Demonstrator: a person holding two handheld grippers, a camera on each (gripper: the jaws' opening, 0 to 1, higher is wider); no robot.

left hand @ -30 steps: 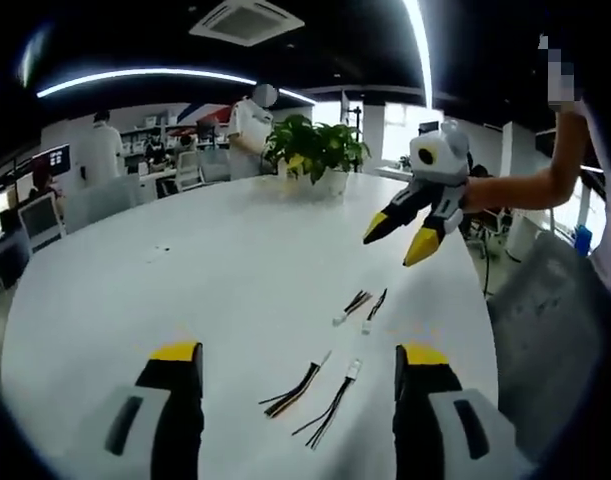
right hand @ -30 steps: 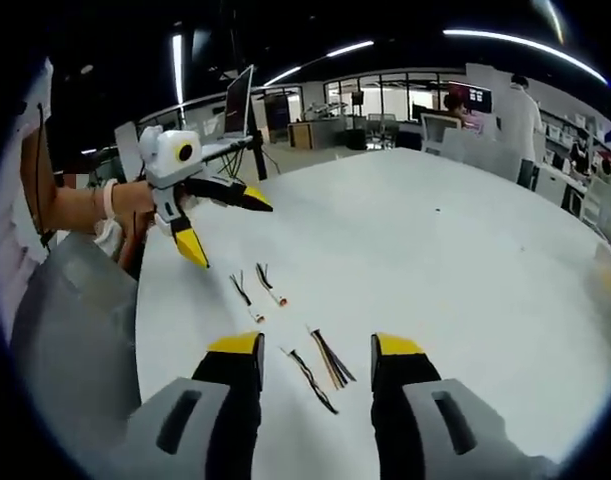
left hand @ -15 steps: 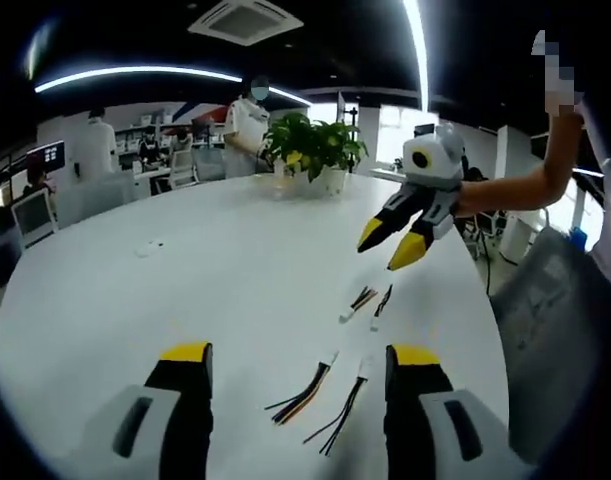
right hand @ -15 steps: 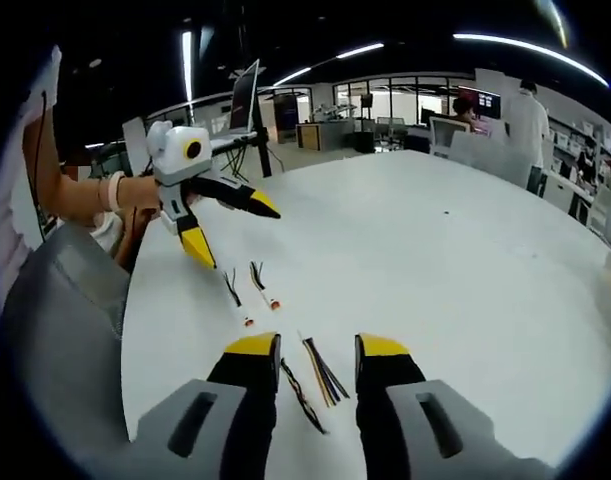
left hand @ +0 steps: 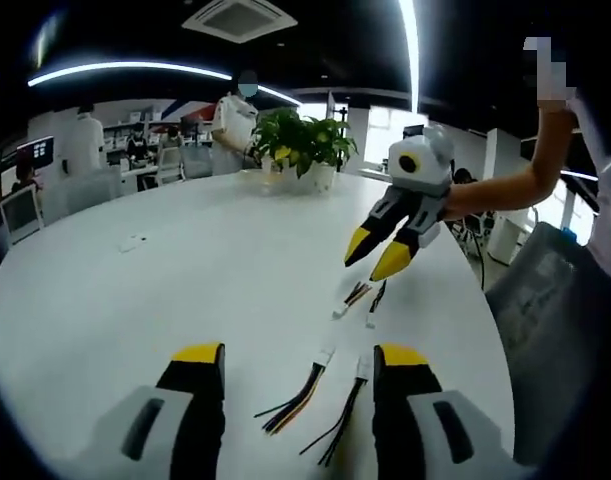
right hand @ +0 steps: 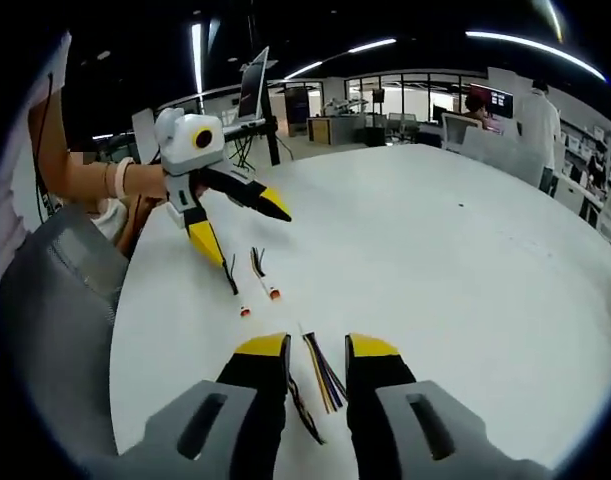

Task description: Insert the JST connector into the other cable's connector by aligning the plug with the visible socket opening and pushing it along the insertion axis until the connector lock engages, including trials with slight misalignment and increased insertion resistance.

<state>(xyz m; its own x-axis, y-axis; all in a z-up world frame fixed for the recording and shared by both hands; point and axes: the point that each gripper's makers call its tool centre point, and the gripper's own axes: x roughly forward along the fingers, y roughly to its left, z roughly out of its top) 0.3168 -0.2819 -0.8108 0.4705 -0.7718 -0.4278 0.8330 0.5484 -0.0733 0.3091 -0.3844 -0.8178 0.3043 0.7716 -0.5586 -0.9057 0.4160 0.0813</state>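
Since a second ago both grippers have drawn in toward the cables on the white desk [left hand: 165, 290], and each pair of fingers has narrowed its gap.

From the left gripper view, the left gripper [left hand: 298, 356] has its yellow-tipped fingers [left hand: 198, 353] partly open with nothing between them. Two cables lie in the gap: a multicolour cable [left hand: 297, 396] nearer the left finger, and a black cable [left hand: 342, 420] just beside the right finger, its white JST connector [left hand: 362, 368] close to that finger's tip. Beyond the fingertips, further out on the desk, lies a second pair of short cables [left hand: 363, 298] side by side. The right gripper [left hand: 371, 252] hangs over them, fingers pointing down and slightly spread, holding nothing, carried on a person's bare forearm [left hand: 495, 188]. A potted plant [left hand: 303, 148] stands at the far edge of the desk, with people standing behind it.

From the right gripper view, the right gripper [right hand: 317, 345] has its fingers close together but not touching, gripping nothing. The multicolour cable [right hand: 323, 372] runs through the narrow gap, and the black cable [right hand: 303, 412] lies beside the left finger. Ahead and to the left of the fingertips are the two short cables [right hand: 251, 280], their connector ends [right hand: 273, 294] turned toward the camera. The left gripper [right hand: 245, 225] is over them with fingers spread wide, its lower fingertip just above the nearer of the two.
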